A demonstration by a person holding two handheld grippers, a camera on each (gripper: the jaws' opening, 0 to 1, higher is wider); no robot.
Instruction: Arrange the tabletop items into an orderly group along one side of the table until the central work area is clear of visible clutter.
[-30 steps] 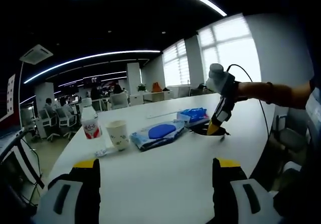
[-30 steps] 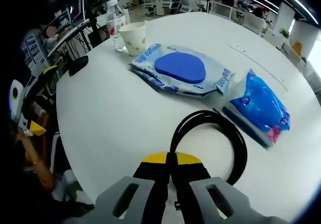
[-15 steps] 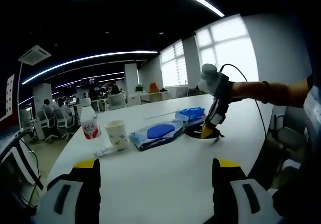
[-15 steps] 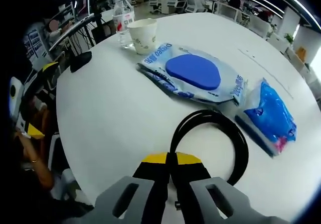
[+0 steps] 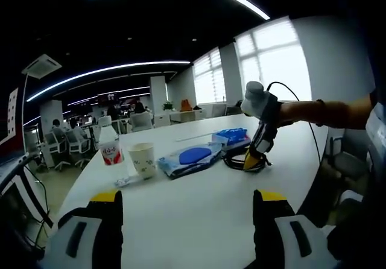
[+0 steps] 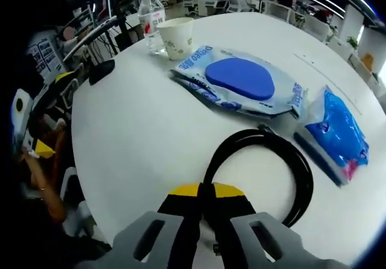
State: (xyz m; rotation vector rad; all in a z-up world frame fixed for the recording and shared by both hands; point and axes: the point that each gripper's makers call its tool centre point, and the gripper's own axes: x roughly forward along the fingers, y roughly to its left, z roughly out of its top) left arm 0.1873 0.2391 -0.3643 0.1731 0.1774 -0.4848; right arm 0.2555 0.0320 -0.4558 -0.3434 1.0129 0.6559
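My right gripper (image 6: pixel 202 192) is shut on a coiled black cable (image 6: pixel 259 132) that lies on the white table (image 6: pixel 139 142). Beyond the coil lie a wet wipes pack (image 6: pixel 241 79) and a blue tissue pack (image 6: pixel 341 133). A paper cup (image 6: pixel 176 37) and a water bottle (image 6: pixel 151 18) stand at the far end. In the left gripper view, the right gripper (image 5: pixel 252 161) holds the cable (image 5: pixel 236 161) beside the tissue pack (image 5: pixel 232 137) and the wipes pack (image 5: pixel 190 158). Further left are the cup (image 5: pixel 143 159) and the bottle (image 5: pixel 110 151). My left gripper (image 5: pixel 187 195) hangs open over the near table edge.
A small black object (image 6: pixel 101 70) lies near the table's edge by the cup. A person's forearm (image 5: pixel 329 111) reaches in from the right. Office chairs (image 5: pixel 75 141) and desks with people stand beyond the table. Bare table surface (image 5: pixel 193 208) stretches in front of my left gripper.
My right gripper has kept its hold on the cable and shifted the coil slightly toward the near side of the table. My left gripper stays open and still.
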